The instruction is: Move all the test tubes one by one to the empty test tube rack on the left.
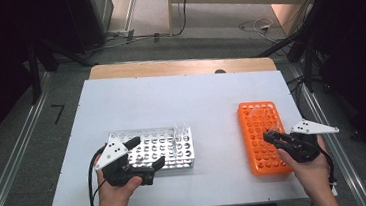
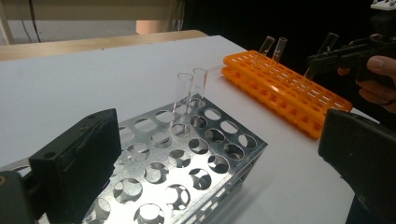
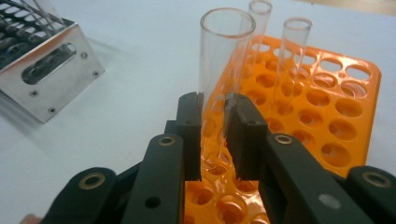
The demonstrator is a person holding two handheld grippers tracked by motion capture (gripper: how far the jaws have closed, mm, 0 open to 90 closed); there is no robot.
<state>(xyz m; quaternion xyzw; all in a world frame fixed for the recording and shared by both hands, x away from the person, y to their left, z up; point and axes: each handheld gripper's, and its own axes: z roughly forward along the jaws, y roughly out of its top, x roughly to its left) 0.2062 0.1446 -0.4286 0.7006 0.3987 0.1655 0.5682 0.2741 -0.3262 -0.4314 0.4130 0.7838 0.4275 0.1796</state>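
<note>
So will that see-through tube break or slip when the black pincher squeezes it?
The clear tube looks thin-walled and glassy, so it is probably fragile and slick. The right gripper has shut on it low down, so it may tilt. It is likely light, and it would roll if laid down, unlike in the orange rack.

Clear tube [image 3: 224,70] lower part hidden between jaws; metal rack [image 3: 42,60] cut off.
</note>
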